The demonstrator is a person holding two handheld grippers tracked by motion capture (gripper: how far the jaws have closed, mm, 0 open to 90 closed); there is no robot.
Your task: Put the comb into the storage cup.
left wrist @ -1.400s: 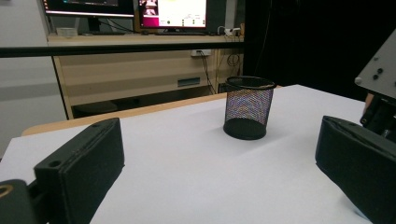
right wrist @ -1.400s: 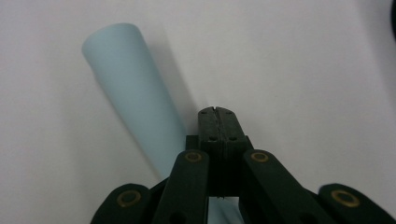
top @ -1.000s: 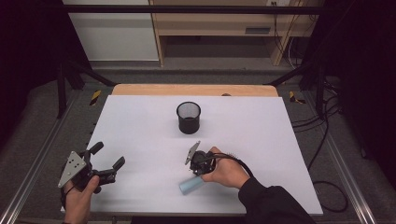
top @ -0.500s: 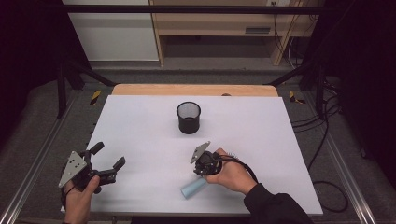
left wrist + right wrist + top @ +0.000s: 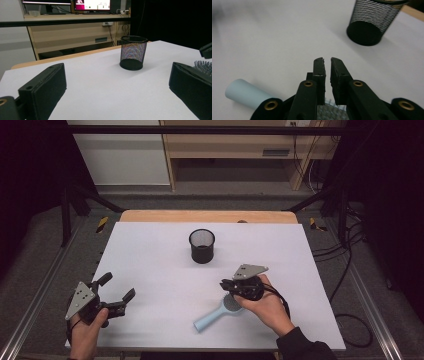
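Observation:
A light-blue hairbrush lies flat on the white table sheet, handle toward the front left. My right gripper hovers just over its round head and points left. In the right gripper view its jaws stand a narrow slit apart with nothing between them; they have just been opening. The brush handle shows below them at the left. A black mesh cup stands upright at mid-table. My left gripper rests open and empty at the front left, aimed toward the cup.
A wooden strip borders the table's far edge, with a shelf unit and cables beyond. Metal rails run along both sides of the table. In the left gripper view the brush bristles peek past the right jaw.
My right gripper has moved right and slightly up, uncovering the brush head, and its jaws have parted a little. The brush stays on the table. The left gripper has not moved.

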